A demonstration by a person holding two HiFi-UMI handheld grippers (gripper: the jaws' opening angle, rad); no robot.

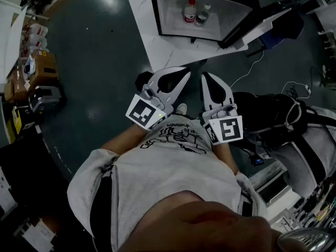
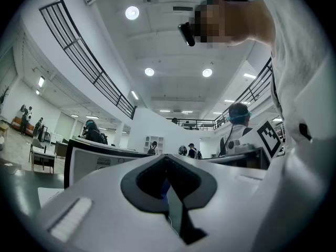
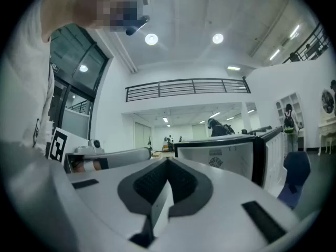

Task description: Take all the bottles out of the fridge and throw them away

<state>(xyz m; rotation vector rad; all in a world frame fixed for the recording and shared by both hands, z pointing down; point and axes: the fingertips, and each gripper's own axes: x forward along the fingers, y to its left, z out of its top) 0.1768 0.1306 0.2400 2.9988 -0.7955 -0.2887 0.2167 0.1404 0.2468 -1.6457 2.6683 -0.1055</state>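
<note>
Tucked against the person's shirt [image 1: 173,161], left gripper [image 1: 184,71] and right gripper [image 1: 206,76] both have their jaws pressed together, empty. Bottles [image 1: 190,10] stand in the open fridge [image 1: 170,20], well ahead of the tips. Best to spread one pair before reaching in.

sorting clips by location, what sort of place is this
Probably a big open-plan office or lab hall: a railed mezzanine under a high ceiling, people among partitions, plus a small open fridge and cardboard boxes at floor level.
</note>
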